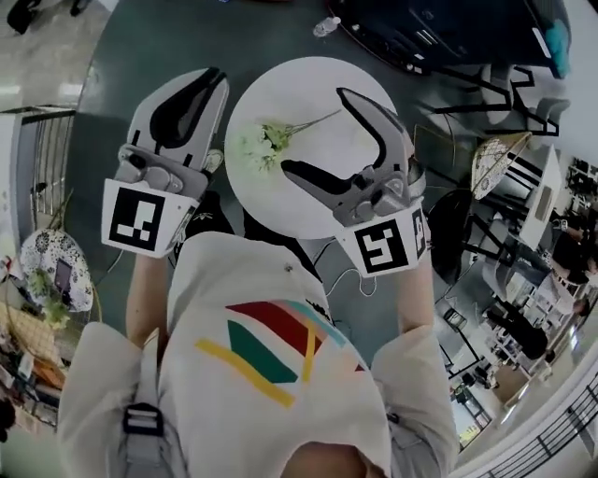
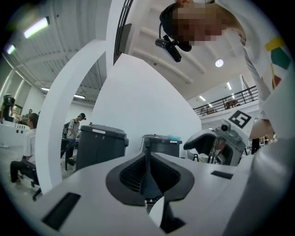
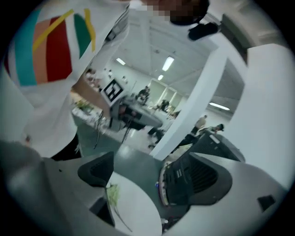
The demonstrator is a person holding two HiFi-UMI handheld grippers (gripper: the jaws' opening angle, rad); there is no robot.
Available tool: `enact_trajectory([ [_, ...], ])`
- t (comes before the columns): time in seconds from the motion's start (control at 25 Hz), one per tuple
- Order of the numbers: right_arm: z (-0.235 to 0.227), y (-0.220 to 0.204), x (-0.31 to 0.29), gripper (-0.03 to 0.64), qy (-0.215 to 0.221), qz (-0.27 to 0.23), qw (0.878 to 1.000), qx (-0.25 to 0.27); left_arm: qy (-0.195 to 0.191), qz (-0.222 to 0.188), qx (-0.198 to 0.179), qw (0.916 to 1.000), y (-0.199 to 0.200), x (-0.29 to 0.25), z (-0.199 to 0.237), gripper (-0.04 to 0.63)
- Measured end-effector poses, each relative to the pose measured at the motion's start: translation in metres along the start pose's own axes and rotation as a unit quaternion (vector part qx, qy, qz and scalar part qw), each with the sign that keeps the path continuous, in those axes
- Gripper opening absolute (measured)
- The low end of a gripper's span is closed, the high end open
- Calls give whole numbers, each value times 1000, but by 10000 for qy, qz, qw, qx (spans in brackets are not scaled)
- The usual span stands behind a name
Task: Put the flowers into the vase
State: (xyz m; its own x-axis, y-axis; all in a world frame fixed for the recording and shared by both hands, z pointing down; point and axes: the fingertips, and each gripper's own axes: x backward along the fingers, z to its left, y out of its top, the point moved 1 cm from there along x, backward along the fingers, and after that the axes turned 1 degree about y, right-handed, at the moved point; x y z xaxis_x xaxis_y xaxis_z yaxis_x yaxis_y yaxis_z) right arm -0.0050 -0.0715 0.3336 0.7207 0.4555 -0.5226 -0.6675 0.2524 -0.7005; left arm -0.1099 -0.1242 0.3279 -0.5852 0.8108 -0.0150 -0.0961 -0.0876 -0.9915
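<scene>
A small bunch of white flowers with green stems (image 1: 266,142) lies flat on the round white table (image 1: 308,201). My right gripper (image 1: 313,131) hangs over the table just right of the flowers, open, with nothing between its fingers. In the right gripper view the flowers (image 3: 112,193) lie on the table (image 3: 136,209) near the left finger (image 3: 97,173). My left gripper (image 1: 213,86) is off the table's left edge, shut and empty; its pads (image 2: 147,173) meet in the left gripper view. No vase shows in any view.
A plastic bottle (image 1: 327,25) lies on the floor beyond the table. A dark table (image 1: 448,33) and chairs (image 1: 505,159) stand at the right. A cluttered shelf (image 1: 47,280) is at the left. Grey bins (image 2: 99,147) stand ahead of the left gripper.
</scene>
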Motion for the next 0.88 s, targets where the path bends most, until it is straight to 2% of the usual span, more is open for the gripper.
enact_trajectory([
  [0.08, 32, -30, -23, 504, 882, 676, 9927, 479, 173, -52, 60, 9998, -1, 9, 9, 35],
  [0.2, 75, -76, -49, 528, 1972, 1161, 9719, 557, 377, -51, 210, 9991, -6, 21, 22, 35],
  [0.36, 121, -141, -74, 529, 2993, 1868, 9300, 1028, 695, 41, 304, 9971, -16, 33, 39, 35],
  [0.48, 140, -165, -92, 529, 3376, 2050, 9102, 1245, 846, 107, 384, 9956, -27, 42, 49, 35],
  [0.76, 178, -208, -118, 528, 3848, 2224, 8813, 1604, 1032, 315, 315, 9937, -46, 63, 49, 35],
  [0.88, 191, -212, -128, 526, 4043, 2263, 8731, 1517, 1078, 382, 384, 9927, -47, 68, 55, 35],
])
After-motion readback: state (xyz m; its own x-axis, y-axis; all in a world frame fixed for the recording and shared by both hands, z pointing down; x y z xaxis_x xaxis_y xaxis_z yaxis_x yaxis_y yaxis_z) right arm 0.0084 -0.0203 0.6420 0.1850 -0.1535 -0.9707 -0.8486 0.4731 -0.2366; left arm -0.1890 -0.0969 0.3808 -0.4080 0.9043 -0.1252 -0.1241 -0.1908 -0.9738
